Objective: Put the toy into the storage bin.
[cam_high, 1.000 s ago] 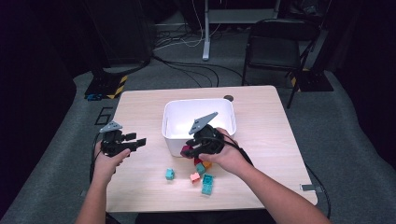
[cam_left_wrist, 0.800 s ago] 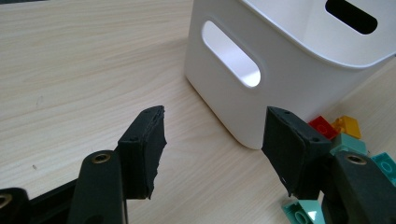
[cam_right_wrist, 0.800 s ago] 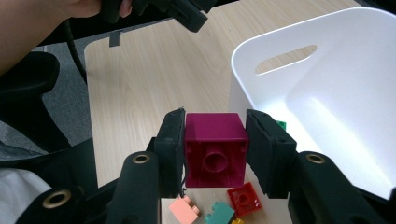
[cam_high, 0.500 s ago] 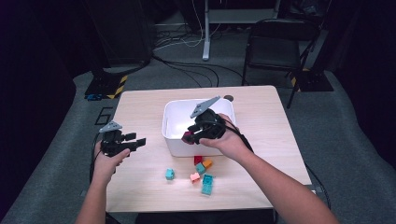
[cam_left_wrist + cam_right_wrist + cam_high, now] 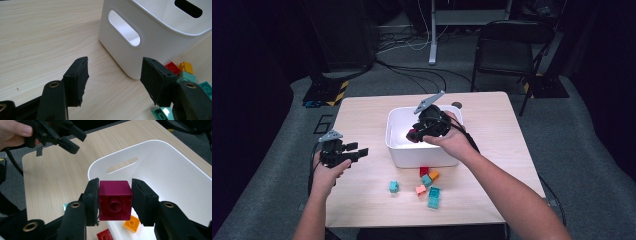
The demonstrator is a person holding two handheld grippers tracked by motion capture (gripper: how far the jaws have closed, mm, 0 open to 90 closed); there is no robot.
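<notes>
My right gripper [image 5: 414, 135] is shut on a magenta brick [image 5: 115, 198] and holds it above the front rim of a white bin [image 5: 422, 152]. The bin's inside [image 5: 175, 162] looks bare from the right gripper view. My left gripper [image 5: 362, 151] hovers open left of the bin, low over the table, with nothing between its jaws [image 5: 115, 72]. Loose bricks lie in front of the bin: red [image 5: 424, 171], orange [image 5: 434, 174], salmon [image 5: 421, 189] and two teal ones [image 5: 433, 197]. The left gripper view shows the bin's handle slot [image 5: 125, 31] and the red brick [image 5: 172, 67].
A small dark disc [image 5: 456, 105] lies on the table behind the bin. A black folding chair [image 5: 507, 45] stands beyond the table's far right corner, with cables on the floor. Bare tabletop [image 5: 362, 115] lies left of the bin.
My right gripper has risen from the bricks in front of the bin, carrying the magenta brick up and over the bin's front rim. The left gripper has stayed put.
</notes>
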